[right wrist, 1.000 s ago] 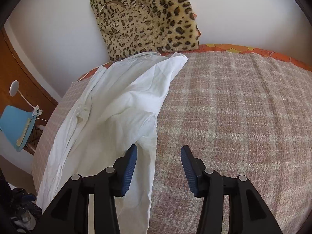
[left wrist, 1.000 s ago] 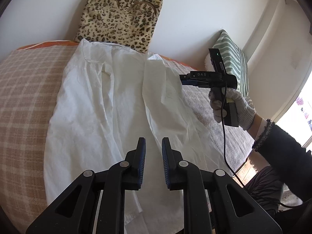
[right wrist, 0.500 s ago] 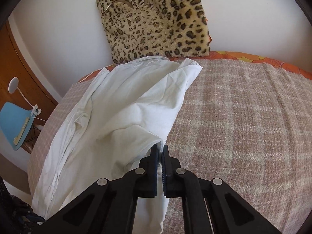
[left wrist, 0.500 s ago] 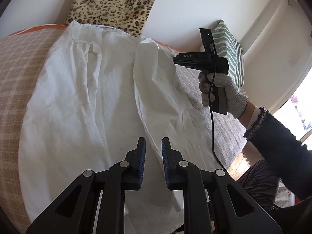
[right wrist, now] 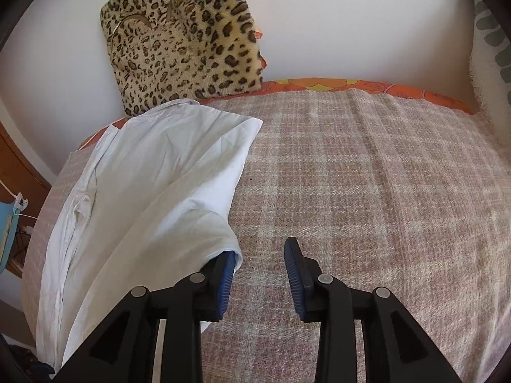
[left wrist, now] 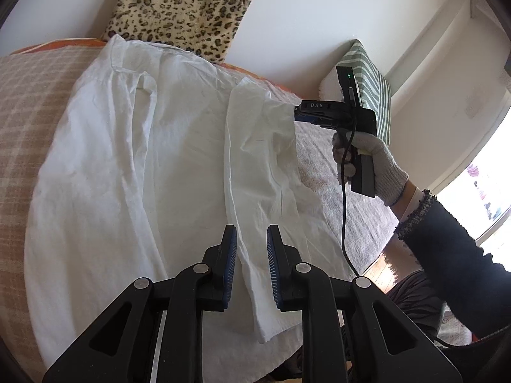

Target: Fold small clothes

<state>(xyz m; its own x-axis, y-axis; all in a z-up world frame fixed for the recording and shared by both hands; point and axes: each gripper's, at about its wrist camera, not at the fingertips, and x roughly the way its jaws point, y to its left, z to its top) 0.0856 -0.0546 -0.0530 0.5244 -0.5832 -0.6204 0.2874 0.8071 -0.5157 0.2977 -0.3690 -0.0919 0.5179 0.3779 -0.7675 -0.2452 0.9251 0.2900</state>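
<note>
The right gripper [right wrist: 260, 269] has its blue-padded jaws apart; the folded edge of the white cotton shirt [right wrist: 153, 198] lies draped over the left pad only, so nothing is clamped. In the left wrist view this same tool points at the shirt's right side, held by a hand in a white knitted glove [left wrist: 372, 162]. I judge it is placed there because that side panel was turned inward, and opening the jaws lets the cloth rest.

The left gripper [left wrist: 252, 265] also has its jaws apart, a narrower gap, and it hovers above the near hem where the long fold line of the panel runs between the pads. It holds nothing. Probably it waits there to take the hem for the next fold.

The shirt lies spread on the pink-beige checked wool blanket [right wrist: 367, 191], collar toward the far wall, the right panel folded over the middle, the left side not yet folded. Behind it a leopard-print furry cushion [right wrist: 185, 41] leans on the wall, and a green-and-white striped pillow [left wrist: 370, 86] stands far right.
</note>
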